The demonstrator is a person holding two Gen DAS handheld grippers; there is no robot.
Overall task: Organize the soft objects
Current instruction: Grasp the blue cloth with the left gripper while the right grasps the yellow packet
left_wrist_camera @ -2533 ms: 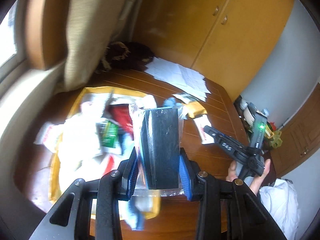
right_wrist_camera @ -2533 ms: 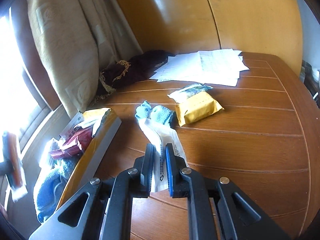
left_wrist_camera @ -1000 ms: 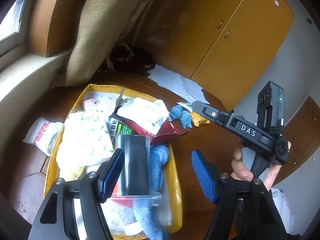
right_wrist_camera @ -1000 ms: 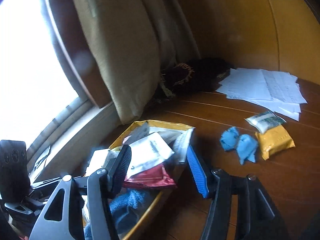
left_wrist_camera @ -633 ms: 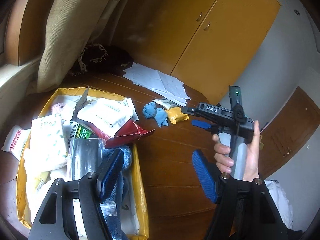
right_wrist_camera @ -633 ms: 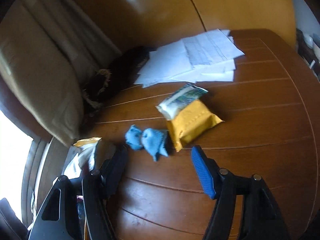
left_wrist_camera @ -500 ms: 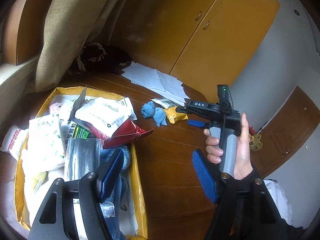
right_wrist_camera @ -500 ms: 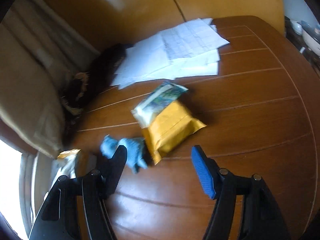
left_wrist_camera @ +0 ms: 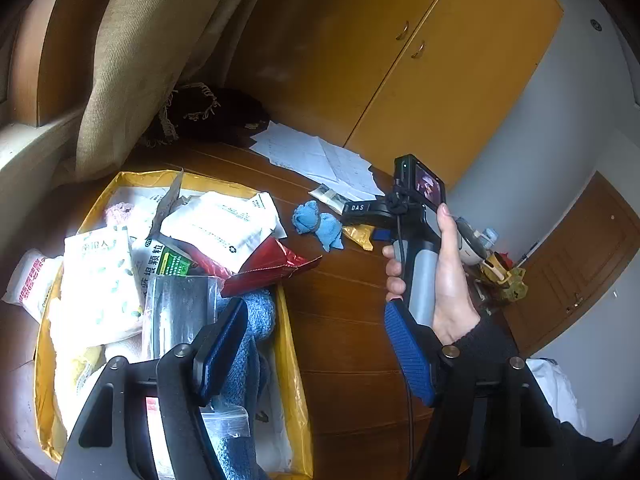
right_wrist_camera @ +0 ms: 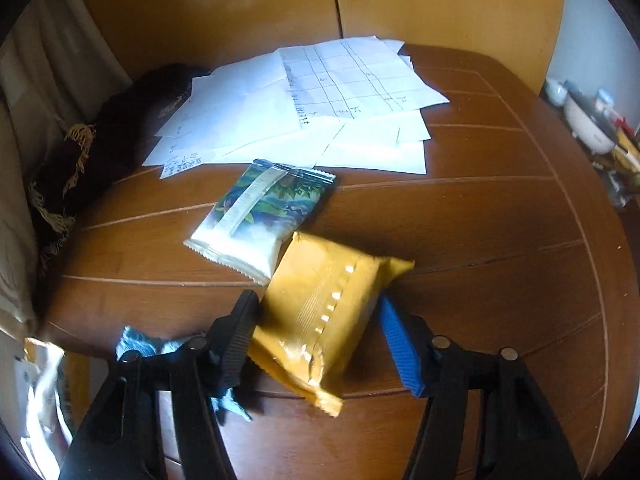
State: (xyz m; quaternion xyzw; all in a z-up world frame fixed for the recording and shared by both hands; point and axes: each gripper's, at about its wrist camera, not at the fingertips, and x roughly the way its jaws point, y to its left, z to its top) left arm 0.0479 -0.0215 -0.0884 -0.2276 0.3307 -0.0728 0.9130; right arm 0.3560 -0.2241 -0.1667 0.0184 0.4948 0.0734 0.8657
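Note:
A yellow soft packet (right_wrist_camera: 326, 312) lies on the wooden table between the open fingers of my right gripper (right_wrist_camera: 320, 338); the jaws stand on either side of it, wide apart. A green-and-white packet (right_wrist_camera: 264, 216) touches its far corner. A blue cloth (right_wrist_camera: 136, 344) lies just left of the gripper, and it also shows in the left wrist view (left_wrist_camera: 318, 226). My left gripper (left_wrist_camera: 316, 352) is open and empty above the right edge of the yellow bag (left_wrist_camera: 292, 364) full of packets, with a clear-bagged black item (left_wrist_camera: 178, 312) on top.
White papers (right_wrist_camera: 304, 108) and a dark fringed cloth (right_wrist_camera: 100, 148) lie at the table's far side. A beige curtain (left_wrist_camera: 136, 60) hangs at the left. A white packet (left_wrist_camera: 28, 280) lies outside the bag. Yellow cupboards (left_wrist_camera: 440, 60) stand behind.
My left gripper let the black bagged item go into the yellow bag and drew back open. My right gripper dropped its white packet, swung right and came down around the yellow packet.

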